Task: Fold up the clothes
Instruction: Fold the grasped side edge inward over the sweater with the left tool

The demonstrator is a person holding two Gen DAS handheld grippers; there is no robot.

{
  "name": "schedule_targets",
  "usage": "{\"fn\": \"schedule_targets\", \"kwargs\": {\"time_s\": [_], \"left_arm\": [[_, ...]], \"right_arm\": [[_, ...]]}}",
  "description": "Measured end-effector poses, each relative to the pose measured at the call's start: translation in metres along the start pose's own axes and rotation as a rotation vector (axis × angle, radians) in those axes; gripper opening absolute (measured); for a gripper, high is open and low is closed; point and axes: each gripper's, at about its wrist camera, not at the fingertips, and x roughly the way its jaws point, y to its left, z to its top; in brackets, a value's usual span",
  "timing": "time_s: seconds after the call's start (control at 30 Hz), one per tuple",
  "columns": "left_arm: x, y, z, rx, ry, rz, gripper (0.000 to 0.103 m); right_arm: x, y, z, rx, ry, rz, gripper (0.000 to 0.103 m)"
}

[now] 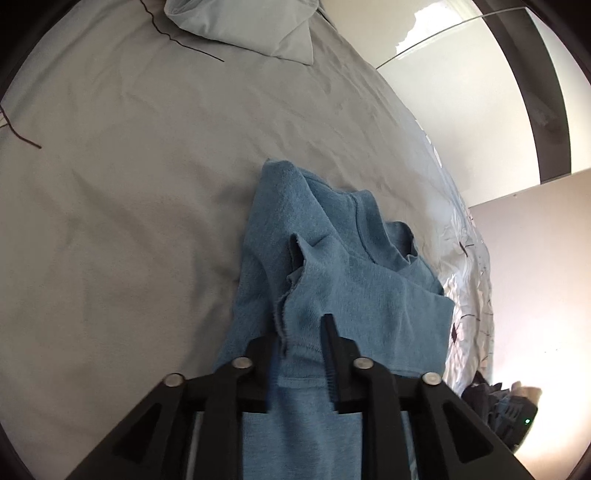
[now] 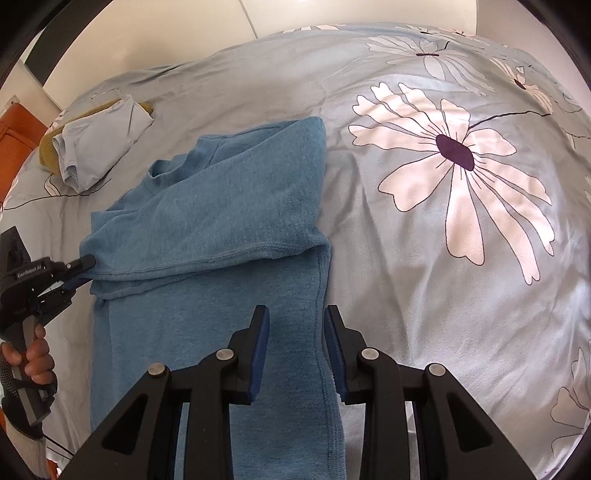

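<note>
A blue knit sweater [image 2: 221, 229] lies on the bed, its top part folded over the body. My left gripper [image 1: 301, 332] is shut on the sweater's left edge [image 1: 295, 325]; it also shows in the right wrist view [image 2: 83, 271], pinching the folded edge at the sweater's left side. My right gripper [image 2: 295, 325] is open and empty, hovering over the sweater's lower right part, its jaws either side of the side seam.
The bed has a pale blue floral cover [image 2: 443, 155]. A folded light-blue garment on a mustard one [image 2: 99, 144] lies at the far left. A pillow [image 1: 255, 26] sits at the head of the bed. Dark items [image 1: 498, 406] lie on the floor beside the bed edge.
</note>
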Motion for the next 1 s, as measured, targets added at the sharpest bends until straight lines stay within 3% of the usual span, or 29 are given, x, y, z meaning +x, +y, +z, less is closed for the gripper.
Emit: {"fn": "schedule_targets", "kwargs": {"time_s": [0.13,0.2,0.37,0.43,0.53,0.6,0.73,0.9,1.0], "left_arm": [[-0.003,-0.014,0.001,0.031,-0.049,-0.02,0.019],[-0.01,-0.028,0.0,0.103,-0.083,-0.019,0.005],[-0.026,-0.07,-0.015,0.346,-0.124,-0.075,0.004],[-0.021,-0.074,-0.02,0.385,-0.119,-0.027,0.004],[-0.006,-0.043,-0.012,0.274,-0.089,0.126,0.004],[0.001,-0.014,-0.008,0.162,-0.056,0.166,0.004],[-0.006,0.005,-0.008,0.066,-0.048,0.117,0.008],[-0.024,0.0,-0.007,0.103,-0.056,0.162,0.013],[-0.028,0.007,-0.019,0.095,0.008,0.122,0.021]], "right_arm": [[0.001,0.001,0.001,0.001,0.004,-0.002,0.031],[0.003,-0.001,0.002,0.004,0.005,-0.004,0.031],[0.007,-0.004,0.001,0.014,0.015,0.0,0.031],[0.007,-0.005,-0.001,0.016,0.018,0.003,0.031],[0.005,-0.006,-0.003,0.014,0.019,0.002,0.031],[0.004,-0.008,-0.003,0.012,0.021,0.0,0.031],[0.003,-0.013,-0.006,0.01,0.035,-0.003,0.031],[0.001,-0.015,-0.017,-0.018,0.075,0.012,0.031],[-0.004,-0.018,-0.027,-0.036,0.099,0.024,0.032]]}}
